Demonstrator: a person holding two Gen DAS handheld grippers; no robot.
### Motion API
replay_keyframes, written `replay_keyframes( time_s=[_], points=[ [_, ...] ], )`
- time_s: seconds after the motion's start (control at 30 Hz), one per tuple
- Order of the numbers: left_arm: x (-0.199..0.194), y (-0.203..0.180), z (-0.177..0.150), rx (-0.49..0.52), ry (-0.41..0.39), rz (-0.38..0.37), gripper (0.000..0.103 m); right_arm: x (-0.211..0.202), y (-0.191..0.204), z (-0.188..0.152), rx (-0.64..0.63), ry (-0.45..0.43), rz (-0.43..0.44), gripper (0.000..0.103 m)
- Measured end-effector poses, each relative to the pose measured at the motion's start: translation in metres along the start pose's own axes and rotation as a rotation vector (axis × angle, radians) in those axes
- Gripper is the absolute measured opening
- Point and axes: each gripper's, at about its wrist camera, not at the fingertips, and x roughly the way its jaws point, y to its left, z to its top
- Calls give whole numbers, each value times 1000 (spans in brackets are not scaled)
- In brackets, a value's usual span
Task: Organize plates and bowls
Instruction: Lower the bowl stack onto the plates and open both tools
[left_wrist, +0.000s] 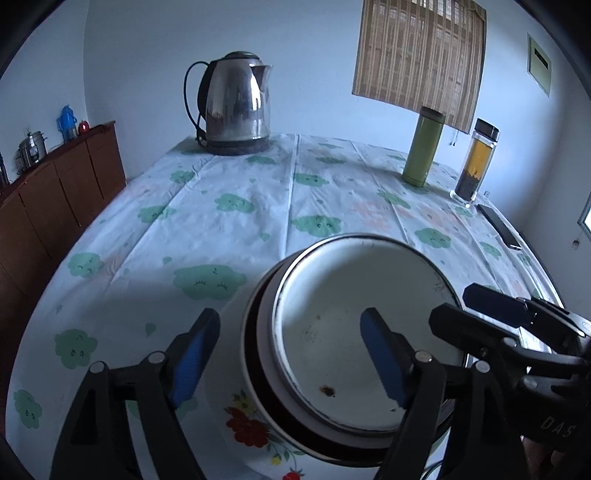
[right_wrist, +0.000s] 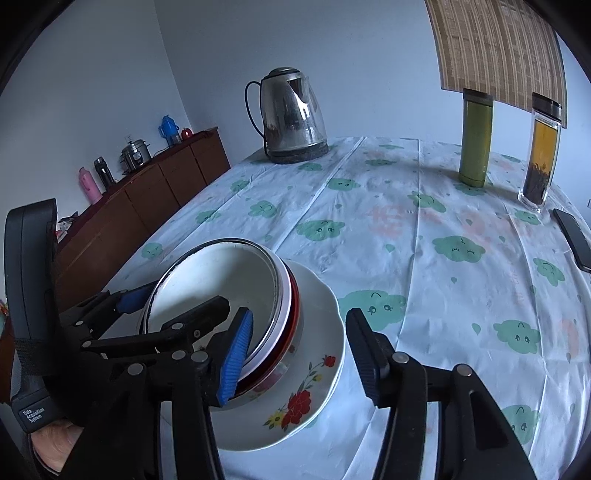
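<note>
A stack of nested bowls, the top one white with a dark rim (left_wrist: 332, 332) (right_wrist: 214, 280), stands on a white plate with red flowers (left_wrist: 243, 424) (right_wrist: 317, 373) near the table's front edge. My left gripper (left_wrist: 291, 321) (right_wrist: 184, 297) straddles the stack's left wall, one blue pad outside and one inside the top bowl, with gaps on both sides; it is open. My right gripper (right_wrist: 300, 314) (left_wrist: 454, 306) straddles the right wall the same way. Its outer finger hangs over the plate, well off the bowls, and it is open. Neither grips anything.
At the back of the cloud-print tablecloth (left_wrist: 221, 221) stand a steel kettle (left_wrist: 236, 107) (right_wrist: 295, 114), a green flask (left_wrist: 424, 147) (right_wrist: 476, 140) and a clear tea bottle (left_wrist: 476, 162) (right_wrist: 541, 155). A dark phone (left_wrist: 498, 225) (right_wrist: 574, 236) lies at the right edge. A wooden sideboard (left_wrist: 55, 192) runs along the left.
</note>
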Motion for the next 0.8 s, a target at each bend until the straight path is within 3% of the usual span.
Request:
replay_keyframes(
  time_s=[0.13,0.23,0.4,0.8],
  points=[
    [-11,1,2,1,-71,39,88,-11,3,-1,-36,-91,3,55],
    [-23,1,3,1,-142,60,94,-26,11,-2,-95,-211,-33,56],
    [-37,-1,5,3,-220,67,102,-47,19,-10,-150,-333,-77,65],
    [-43,-11,3,38,-257,77,102,-68,17,-11,-154,-457,-135,71]
  ],
)
